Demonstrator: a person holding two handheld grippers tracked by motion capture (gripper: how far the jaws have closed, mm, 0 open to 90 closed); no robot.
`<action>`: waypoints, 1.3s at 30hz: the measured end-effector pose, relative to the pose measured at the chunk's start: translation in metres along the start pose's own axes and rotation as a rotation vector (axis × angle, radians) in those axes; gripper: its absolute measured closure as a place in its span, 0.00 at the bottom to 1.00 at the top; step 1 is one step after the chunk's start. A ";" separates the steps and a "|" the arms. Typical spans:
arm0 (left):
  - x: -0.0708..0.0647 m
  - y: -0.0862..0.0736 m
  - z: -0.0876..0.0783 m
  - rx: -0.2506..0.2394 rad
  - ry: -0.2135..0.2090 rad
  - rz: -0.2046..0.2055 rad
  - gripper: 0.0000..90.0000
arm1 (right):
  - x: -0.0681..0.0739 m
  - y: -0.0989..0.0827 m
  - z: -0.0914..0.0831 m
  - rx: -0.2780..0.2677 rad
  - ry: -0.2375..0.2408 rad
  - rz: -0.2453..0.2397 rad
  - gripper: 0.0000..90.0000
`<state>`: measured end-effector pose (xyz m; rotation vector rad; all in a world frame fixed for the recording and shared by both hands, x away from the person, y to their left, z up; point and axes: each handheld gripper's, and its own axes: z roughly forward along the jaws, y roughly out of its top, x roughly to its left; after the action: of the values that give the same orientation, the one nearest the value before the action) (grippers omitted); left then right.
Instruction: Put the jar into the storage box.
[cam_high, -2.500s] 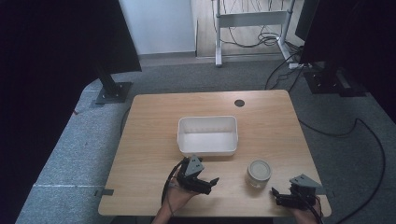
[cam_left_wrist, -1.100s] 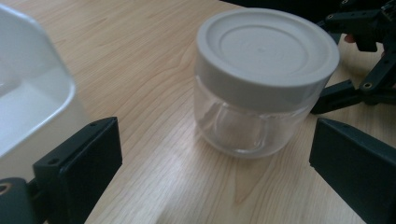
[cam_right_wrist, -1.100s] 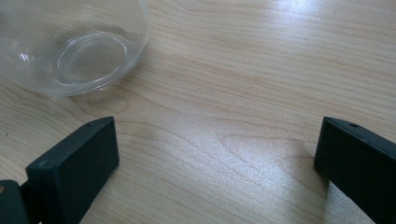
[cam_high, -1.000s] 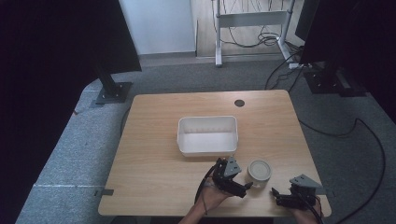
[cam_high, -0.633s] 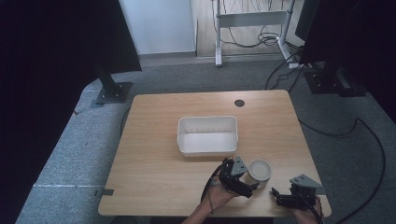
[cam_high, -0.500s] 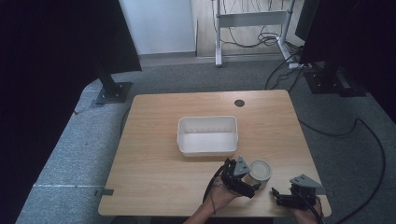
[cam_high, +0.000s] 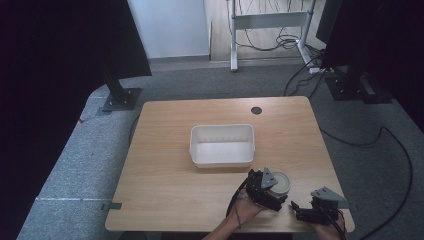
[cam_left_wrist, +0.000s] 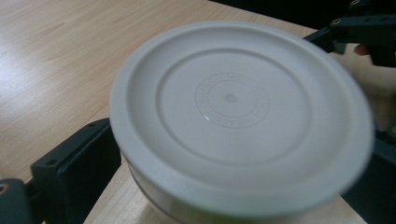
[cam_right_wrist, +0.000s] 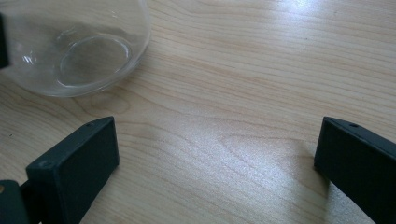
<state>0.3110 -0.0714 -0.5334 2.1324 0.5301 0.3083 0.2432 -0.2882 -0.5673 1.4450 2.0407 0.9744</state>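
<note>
— Glass, from what I can see: a small clear jar (cam_high: 281, 185) with a white plastic lid (cam_left_wrist: 240, 116) stands near the front right of the wooden table (cam_high: 170, 150), just in front of a white plastic tub (cam_high: 222, 145).

— Who has it?

— The person's left gripper (cam_high: 272, 192) has its two black jaws spread either side of the jar, one by each wall, just under the lid's rim. Whether they press on the glass yet I cannot tell — the left gripper view is blurred there. The right gripper (cam_high: 300, 209) rests near the table's front edge, just right of the jar, jaws wide apart over bare wood.

— How would it handle?

— I'd judge it light, since it looks empty, but rigid, smooth and breakable. Glass may slip between hard jaws, so the sides below the lid's overhang seem the best place to grip; the lid would stop it sliding down.

— Any writing?

— A ring of raised letters circles the lid's centre, too faint to read.
</note>
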 end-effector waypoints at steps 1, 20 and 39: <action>0.000 0.000 0.002 0.000 0.002 -0.002 0.02 | 0.000 0.000 0.000 0.000 0.000 0.000 0.00; -0.005 0.001 0.013 0.025 0.017 -0.002 0.11 | 0.000 0.000 0.000 0.000 0.002 0.001 0.00; 0.004 0.008 -0.014 0.012 0.016 0.014 0.11 | 0.000 0.000 0.000 0.001 -0.003 -0.004 0.00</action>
<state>0.3105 -0.0632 -0.5188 2.1472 0.5277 0.3305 0.2430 -0.2877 -0.5673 1.4412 2.0419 0.9695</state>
